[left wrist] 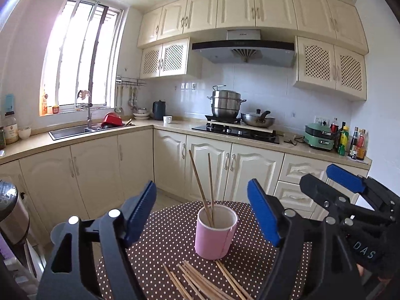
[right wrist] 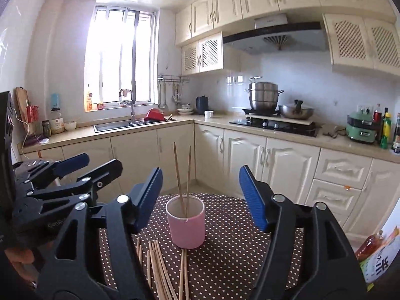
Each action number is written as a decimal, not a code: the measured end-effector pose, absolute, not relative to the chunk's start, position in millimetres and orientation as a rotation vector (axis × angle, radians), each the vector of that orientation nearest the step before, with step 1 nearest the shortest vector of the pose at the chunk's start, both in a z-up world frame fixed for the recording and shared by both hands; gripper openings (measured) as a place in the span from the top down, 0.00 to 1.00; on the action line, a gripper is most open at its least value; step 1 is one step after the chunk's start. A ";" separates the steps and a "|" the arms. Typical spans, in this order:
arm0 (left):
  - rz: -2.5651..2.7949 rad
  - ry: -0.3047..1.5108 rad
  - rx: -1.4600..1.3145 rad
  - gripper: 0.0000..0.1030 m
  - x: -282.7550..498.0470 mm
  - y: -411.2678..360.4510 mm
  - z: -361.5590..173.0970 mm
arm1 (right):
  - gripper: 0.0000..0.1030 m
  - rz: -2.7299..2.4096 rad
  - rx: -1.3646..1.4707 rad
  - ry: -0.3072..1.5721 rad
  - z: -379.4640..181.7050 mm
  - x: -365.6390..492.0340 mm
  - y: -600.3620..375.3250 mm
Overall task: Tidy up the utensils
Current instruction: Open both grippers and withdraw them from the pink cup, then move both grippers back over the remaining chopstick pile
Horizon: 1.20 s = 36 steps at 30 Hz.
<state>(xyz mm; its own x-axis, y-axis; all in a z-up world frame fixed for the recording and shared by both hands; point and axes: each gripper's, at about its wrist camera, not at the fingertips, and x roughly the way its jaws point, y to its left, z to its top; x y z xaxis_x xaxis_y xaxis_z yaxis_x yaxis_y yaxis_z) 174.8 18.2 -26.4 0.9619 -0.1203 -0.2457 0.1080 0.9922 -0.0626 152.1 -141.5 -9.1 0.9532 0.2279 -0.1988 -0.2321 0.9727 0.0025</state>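
A pink cup (left wrist: 213, 232) stands upright on a round table with a brown polka-dot cloth (left wrist: 170, 245). Two wooden chopsticks (left wrist: 203, 190) stand in it. Several loose chopsticks (left wrist: 200, 282) lie on the cloth in front of the cup. My left gripper (left wrist: 202, 215) is open and empty, raised above the table, the cup between its blue pads. My right gripper (right wrist: 200, 200) is open and empty too, with the cup (right wrist: 186, 222) between its pads and the loose chopsticks (right wrist: 160, 270) below. The right gripper also shows in the left wrist view (left wrist: 332, 182), the left one in the right wrist view (right wrist: 82, 167).
A metal thermos (left wrist: 10, 215) stands at the table's left. A printed package (right wrist: 380, 257) and a bottle (right wrist: 367, 247) sit at the right. Beyond the table are kitchen cabinets (left wrist: 205, 165), a sink (left wrist: 72, 131) and a stove (left wrist: 237, 131) with pots.
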 end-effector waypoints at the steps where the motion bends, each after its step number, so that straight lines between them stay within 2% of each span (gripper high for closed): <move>1: -0.117 0.256 -0.046 0.27 171.8 18.3 -28.4 | 0.36 0.229 -0.031 0.195 -12.0 147.2 -141.6; 7: -0.102 0.346 -0.039 0.27 164.8 26.1 -54.6 | 0.34 0.227 -0.052 0.214 -30.5 135.5 -145.4; 19: -0.044 0.767 -0.131 0.28 209.6 64.1 -158.6 | 0.34 0.247 -0.034 0.397 -92.3 148.1 -156.0; 21: -0.029 0.819 -0.134 0.40 216.6 66.1 -174.2 | 0.34 0.254 -0.030 0.430 -102.9 150.3 -155.0; 24: -0.011 0.886 -0.134 0.47 227.6 65.7 -194.1 | 0.34 0.265 -0.025 0.478 -116.6 155.6 -153.9; 36: 0.084 0.954 -0.017 0.47 244.0 58.6 -228.5 | 0.34 0.287 0.004 0.568 -144.6 175.7 -151.4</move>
